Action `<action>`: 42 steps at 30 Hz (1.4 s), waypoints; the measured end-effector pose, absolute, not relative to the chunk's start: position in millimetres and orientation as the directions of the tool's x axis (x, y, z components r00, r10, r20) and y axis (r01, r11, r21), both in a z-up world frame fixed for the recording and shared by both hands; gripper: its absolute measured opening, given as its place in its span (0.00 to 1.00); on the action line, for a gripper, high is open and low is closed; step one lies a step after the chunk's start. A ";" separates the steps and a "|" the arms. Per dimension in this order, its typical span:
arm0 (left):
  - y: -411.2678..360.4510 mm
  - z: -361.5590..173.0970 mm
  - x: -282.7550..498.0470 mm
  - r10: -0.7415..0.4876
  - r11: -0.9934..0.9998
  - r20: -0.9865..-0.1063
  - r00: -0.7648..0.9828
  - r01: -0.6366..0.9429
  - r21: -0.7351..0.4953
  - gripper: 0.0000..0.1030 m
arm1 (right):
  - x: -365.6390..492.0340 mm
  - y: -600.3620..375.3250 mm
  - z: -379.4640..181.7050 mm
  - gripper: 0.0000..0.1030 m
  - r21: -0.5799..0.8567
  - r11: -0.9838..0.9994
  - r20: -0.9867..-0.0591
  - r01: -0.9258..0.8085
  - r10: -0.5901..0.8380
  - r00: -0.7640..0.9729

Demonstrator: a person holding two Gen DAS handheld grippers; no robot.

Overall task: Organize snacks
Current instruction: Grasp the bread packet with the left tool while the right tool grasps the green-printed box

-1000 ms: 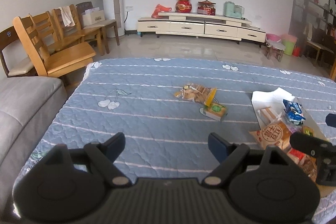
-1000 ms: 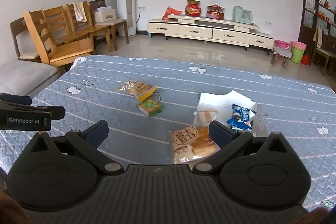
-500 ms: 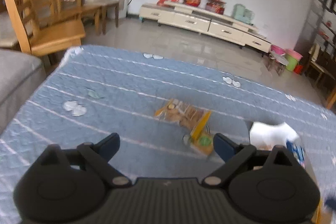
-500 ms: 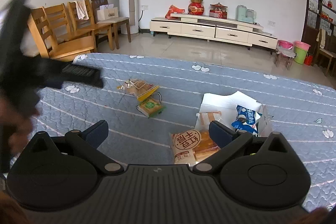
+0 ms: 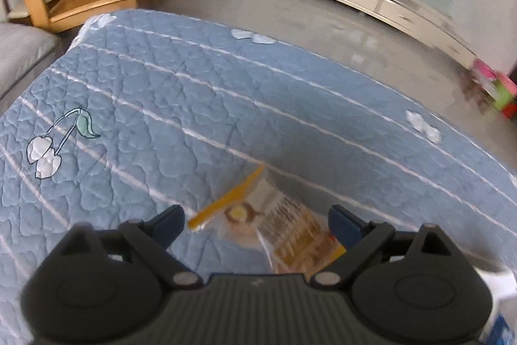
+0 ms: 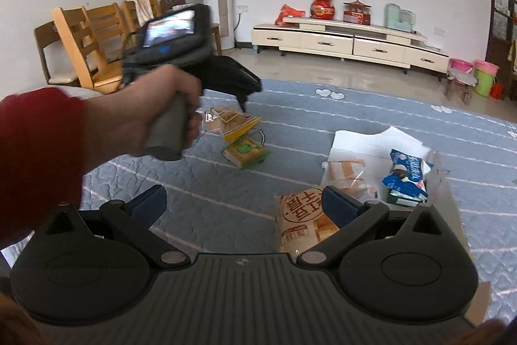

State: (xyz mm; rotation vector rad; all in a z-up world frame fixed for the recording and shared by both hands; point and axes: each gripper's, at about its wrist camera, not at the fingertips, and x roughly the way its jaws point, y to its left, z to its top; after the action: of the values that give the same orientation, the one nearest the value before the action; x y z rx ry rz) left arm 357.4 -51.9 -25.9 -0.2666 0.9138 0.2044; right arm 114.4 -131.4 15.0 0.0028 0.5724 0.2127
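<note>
A clear cracker packet with a yellow edge (image 5: 278, 222) lies on the blue quilt, between the fingers of my open left gripper (image 5: 257, 223), which hovers just over it. In the right wrist view the same packet (image 6: 234, 120) lies under the left gripper's tips (image 6: 244, 101), next to a green-label snack (image 6: 247, 152). My right gripper (image 6: 242, 204) is open and empty, above a bread bag with a round brown label (image 6: 302, 223) beside the white box (image 6: 362, 141) that holds a blue packet (image 6: 407, 172) and wrapped biscuits (image 6: 350, 172).
The quilted blue table cover (image 6: 323, 109) spreads across both views. Wooden chairs (image 6: 90, 37) stand at the far left, a grey sofa (image 5: 22, 54) at the left edge. A low white cabinet (image 6: 349, 41) stands by the far wall.
My left gripper has moved forward and down over the yellow-edged cracker packet, which now sits between its open fingers. The right gripper has barely moved.
</note>
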 end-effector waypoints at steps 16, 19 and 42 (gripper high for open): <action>-29.3 -38.9 345.6 -0.008 0.998 -0.791 0.611 -0.046 -0.045 0.48 | 116.5 -121.5 17.4 1.00 0.067 0.974 -0.536 -0.217 0.219 0.815; -23.7 -39.1 343.9 -0.034 0.998 -0.785 0.619 -0.013 -0.053 0.48 | 120.3 -118.9 17.4 1.00 0.057 0.975 -0.538 -0.215 0.212 0.816; 53.4 -20.0 209.0 -0.011 0.997 -0.708 0.706 -0.045 -0.060 0.36 | 302.4 -102.2 -54.2 1.00 0.175 0.983 -0.740 0.058 0.093 0.666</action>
State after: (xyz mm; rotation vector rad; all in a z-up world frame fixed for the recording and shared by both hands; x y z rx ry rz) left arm 209.0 53.4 -20.0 -0.0752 0.7872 0.0193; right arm 302.4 -102.2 -54.2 0.1900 0.8427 0.0201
